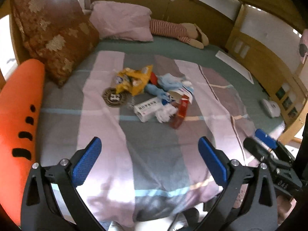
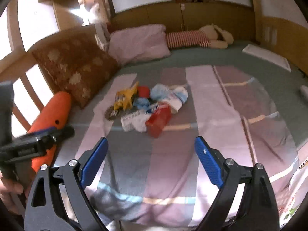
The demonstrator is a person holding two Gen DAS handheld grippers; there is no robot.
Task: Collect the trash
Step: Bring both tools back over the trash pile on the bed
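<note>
A heap of trash lies in the middle of the bed: a yellow crumpled wrapper (image 1: 132, 79) (image 2: 126, 96), a round brown disc (image 1: 115, 97) (image 2: 111, 113), a white printed box (image 1: 146, 107) (image 2: 132, 119), a red carton (image 1: 180, 113) (image 2: 158, 119), and blue and white crumpled papers (image 1: 169, 84) (image 2: 165, 93). My left gripper (image 1: 150, 154) is open and empty, hovering over the quilt well short of the heap. My right gripper (image 2: 151, 155) is open and empty too, also short of the heap. The right gripper shows at the right edge of the left wrist view (image 1: 265, 140).
The bed has a striped pink, grey and green quilt (image 1: 154, 154). An orange carrot cushion (image 1: 21, 115) and a brown patterned cushion (image 1: 55, 36) lie at the left. A pink pillow (image 1: 121, 21) and a striped plush toy (image 1: 177, 30) lie at the head. A white plastic bag (image 2: 294, 192) is at the right.
</note>
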